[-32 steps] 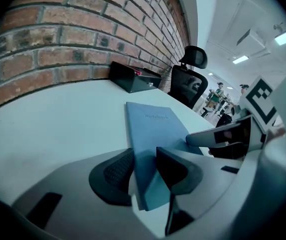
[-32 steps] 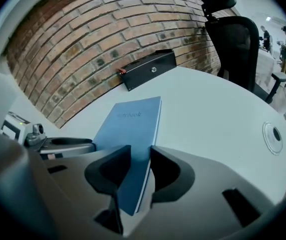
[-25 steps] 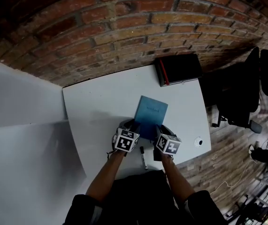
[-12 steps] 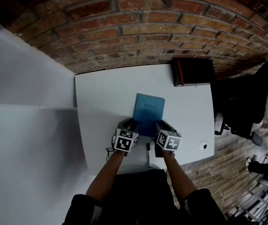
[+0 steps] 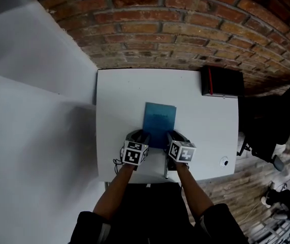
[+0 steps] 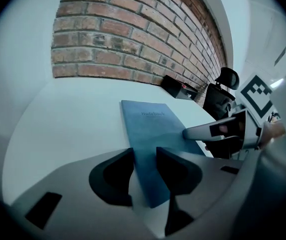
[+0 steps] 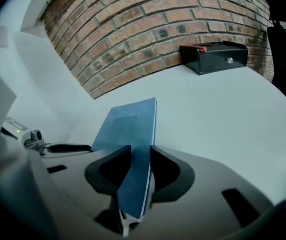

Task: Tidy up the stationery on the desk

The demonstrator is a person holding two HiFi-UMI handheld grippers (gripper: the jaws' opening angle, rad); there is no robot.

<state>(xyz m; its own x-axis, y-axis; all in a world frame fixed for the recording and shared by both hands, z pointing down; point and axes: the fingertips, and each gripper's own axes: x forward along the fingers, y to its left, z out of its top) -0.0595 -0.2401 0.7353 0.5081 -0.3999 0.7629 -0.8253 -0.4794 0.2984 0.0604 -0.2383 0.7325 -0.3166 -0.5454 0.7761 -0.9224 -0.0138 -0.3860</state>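
Observation:
A blue notebook (image 5: 159, 121) lies flat on the white desk (image 5: 119, 100), with its near end between my two grippers. My left gripper (image 5: 142, 136) is shut on the near left corner, and the cover sits pinched between its jaws in the left gripper view (image 6: 144, 170). On the near right corner my right gripper (image 5: 170, 136) is shut too, the notebook's edge (image 7: 132, 134) running up between its jaws (image 7: 138, 173). A black pen (image 5: 165, 170) shows by the desk's front edge, partly hidden under the right gripper.
A black box (image 5: 222, 81) with a red strip stands at the desk's far right corner against the brick wall (image 5: 185, 29). A small round white thing (image 5: 224, 162) sits at the near right corner. A black office chair (image 5: 266, 126) is to the right of the desk.
Both grippers keep their hold on the notebook. The head view has swung, so the desk now looks squarer and sits further right in the picture.

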